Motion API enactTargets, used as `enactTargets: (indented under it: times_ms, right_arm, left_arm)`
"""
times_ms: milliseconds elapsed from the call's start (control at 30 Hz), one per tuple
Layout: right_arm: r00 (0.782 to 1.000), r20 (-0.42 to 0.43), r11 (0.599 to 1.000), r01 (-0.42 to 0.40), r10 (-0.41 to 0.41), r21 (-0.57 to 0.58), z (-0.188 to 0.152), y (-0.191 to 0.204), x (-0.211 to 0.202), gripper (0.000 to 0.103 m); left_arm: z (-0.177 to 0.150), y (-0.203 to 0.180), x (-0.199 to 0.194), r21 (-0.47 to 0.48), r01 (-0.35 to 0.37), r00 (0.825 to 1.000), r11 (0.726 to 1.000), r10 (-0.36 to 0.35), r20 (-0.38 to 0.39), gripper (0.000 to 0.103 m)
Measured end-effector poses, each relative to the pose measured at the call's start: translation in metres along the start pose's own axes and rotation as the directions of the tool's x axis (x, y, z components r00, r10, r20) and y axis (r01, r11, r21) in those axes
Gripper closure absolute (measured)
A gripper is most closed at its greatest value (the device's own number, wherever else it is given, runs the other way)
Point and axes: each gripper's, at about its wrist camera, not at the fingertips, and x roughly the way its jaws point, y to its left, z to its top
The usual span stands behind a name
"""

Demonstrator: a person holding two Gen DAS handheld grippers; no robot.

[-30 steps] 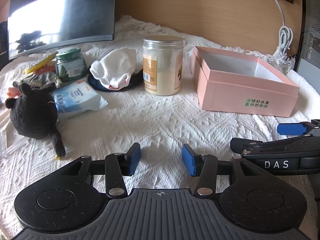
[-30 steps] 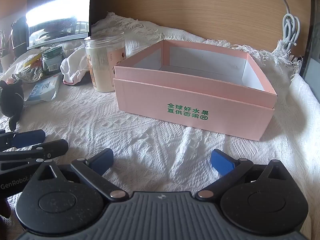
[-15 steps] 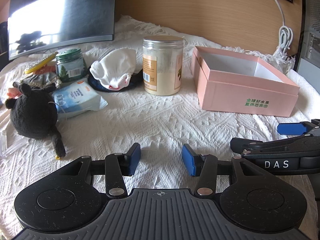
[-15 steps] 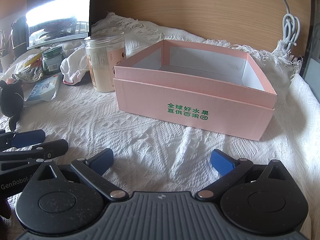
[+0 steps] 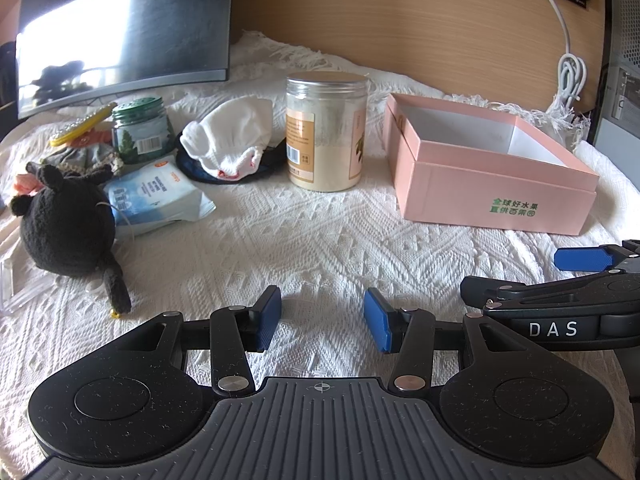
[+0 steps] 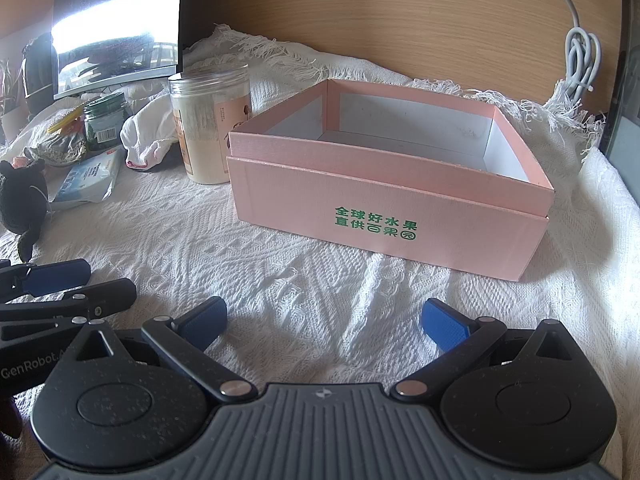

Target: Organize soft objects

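A black plush toy (image 5: pixel 66 232) lies at the left on the white knitted cloth. A white sock-like cloth (image 5: pixel 232 140) lies on a dark fabric piece behind it, and a soft blue-white pack (image 5: pixel 156 196) lies beside the plush. An open pink box (image 6: pixel 384 172) stands at the right, empty inside. My left gripper (image 5: pixel 322 320) is open and empty, low over the cloth. My right gripper (image 6: pixel 324 322) is open wide and empty, in front of the box. It shows at the right edge of the left wrist view (image 5: pixel 560 280).
A tall jar of powder (image 5: pixel 326 132) stands between the cloth and the box. A green-lidded jar (image 5: pixel 140 130), a yellow item and small fabric bits sit at the back left. A monitor (image 5: pixel 120 28) stands behind. A white cable (image 5: pixel 568 76) hangs on the wooden wall.
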Motion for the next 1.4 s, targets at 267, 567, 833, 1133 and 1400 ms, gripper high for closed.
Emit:
enactTargets:
  times_ms: [267, 567, 833, 1133, 1400]
  right_arm:
    - [1.000, 0.000, 1.000, 0.000, 0.000, 0.000, 0.000, 0.000, 0.000, 0.000]
    - [1.000, 0.000, 1.000, 0.000, 0.000, 0.000, 0.000, 0.000, 0.000, 0.000]
    - [1.000, 0.000, 1.000, 0.000, 0.000, -0.003, 0.000, 0.000, 0.000, 0.000]
    - [1.000, 0.000, 1.000, -0.003, 0.003, -0.003, -0.003, 0.002, 0.000, 0.000]
    - [0.993, -0.105, 0.997, -0.060, 0.055, -0.041, 0.009, -0.002, 0.002, 0.000]
  left_arm:
    - [0.000, 0.001, 0.000, 0.000, 0.000, 1.000, 1.000, 0.000, 0.000, 0.052]
    - [0.002, 0.001, 0.000, -0.004, 0.002, 1.000, 1.000, -0.002, 0.000, 0.052]
    - [0.002, 0.001, 0.000, -0.001, 0.000, 1.000, 1.000, 0.000, 0.000, 0.052]
    - [0.001, 0.001, 0.000, -0.003, 0.002, 1.000, 1.000, -0.002, -0.001, 0.052]
    - [0.004, 0.004, 0.000, 0.016, 0.025, 0.999, 1.000, -0.024, -0.025, 0.052]
